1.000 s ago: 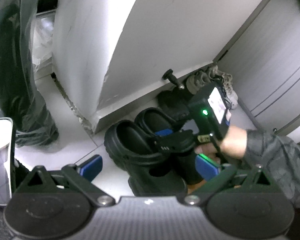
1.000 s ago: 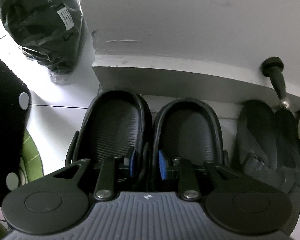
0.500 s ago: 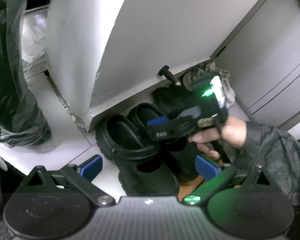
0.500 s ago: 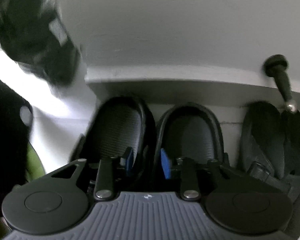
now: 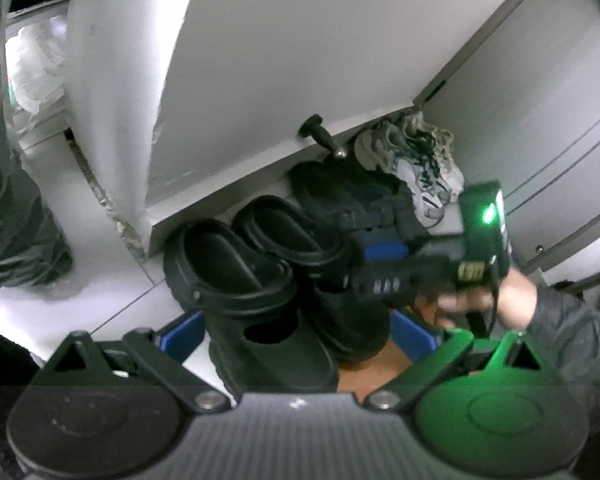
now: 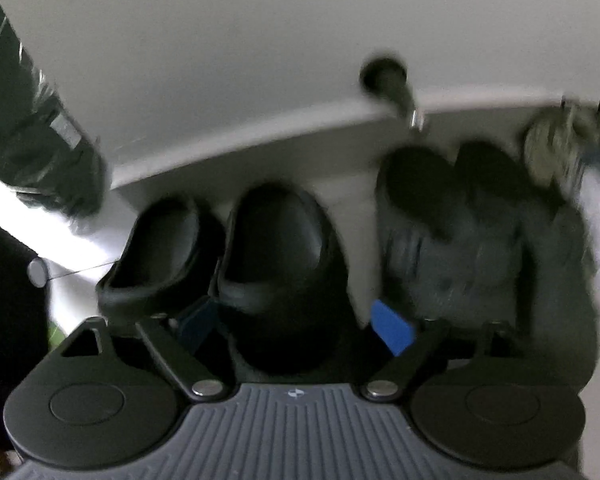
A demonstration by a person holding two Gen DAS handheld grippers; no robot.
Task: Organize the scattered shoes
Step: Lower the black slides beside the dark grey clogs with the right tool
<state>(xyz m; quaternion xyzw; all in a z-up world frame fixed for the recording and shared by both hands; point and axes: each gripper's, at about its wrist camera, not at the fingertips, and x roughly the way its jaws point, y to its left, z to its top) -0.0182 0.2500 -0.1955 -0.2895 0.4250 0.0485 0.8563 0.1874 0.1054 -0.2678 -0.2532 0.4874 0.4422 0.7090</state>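
Clogs [image 5: 260, 276] side by side on pale tiled floor [image 5: 112, 292] — under white cabinet [image 5: 280, 60].

Bare white floor [image 5: 112, 280] left of clogs [image 5: 236, 264]; sandals [image 5: 340, 200] crowding right.

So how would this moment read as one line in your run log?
black clogs: paired by white cabinet | right tongs: open, astride one clog | left tongs: open, empty | sneaker: behind
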